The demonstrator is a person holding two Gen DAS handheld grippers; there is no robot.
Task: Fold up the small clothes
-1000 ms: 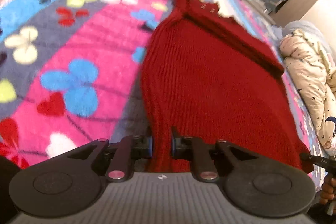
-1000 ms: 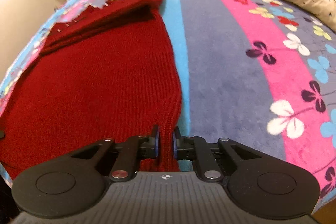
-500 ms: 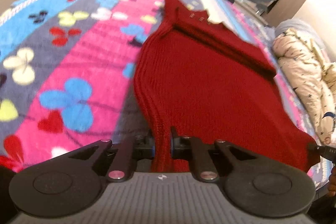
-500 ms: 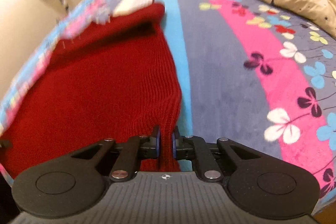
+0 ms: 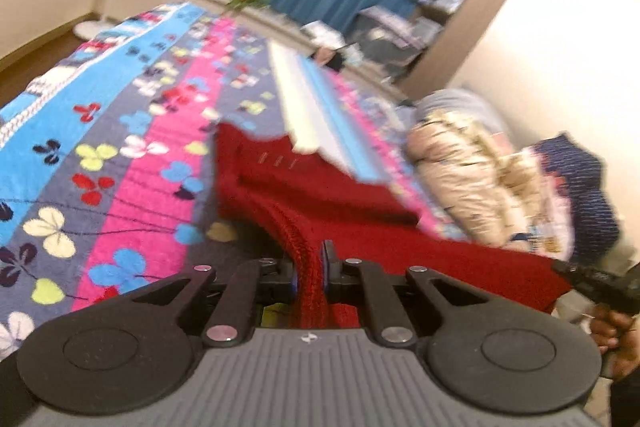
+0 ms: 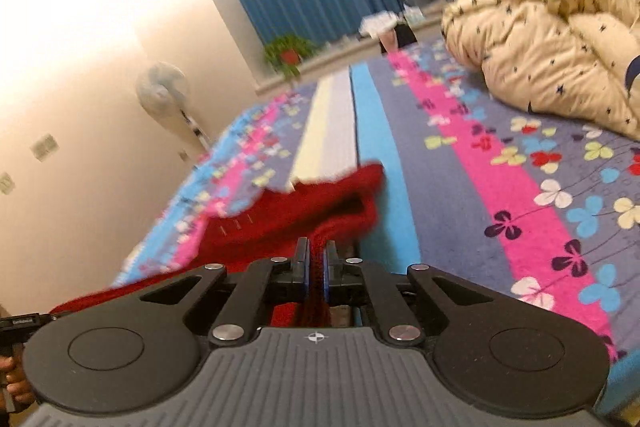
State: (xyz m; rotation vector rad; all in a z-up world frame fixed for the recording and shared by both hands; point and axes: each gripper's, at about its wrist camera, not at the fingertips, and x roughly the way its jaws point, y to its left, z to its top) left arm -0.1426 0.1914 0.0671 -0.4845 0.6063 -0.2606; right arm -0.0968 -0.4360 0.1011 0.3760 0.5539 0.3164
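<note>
Wrist views: two hand-held grippers, left hand-held gripper (image 5: 309,269) and right hand-held gripper (image 6: 316,263), each clenching one red sweater (image 5: 320,195).

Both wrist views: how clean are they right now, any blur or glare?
Left wrist: red knit garment and far bed smeared by motion blur, right wall washed out. Right wrist: same garment's far edge blurred, left wall overexposed. Strong fisheye bending in both; gripper bodies stay sharp.
</note>
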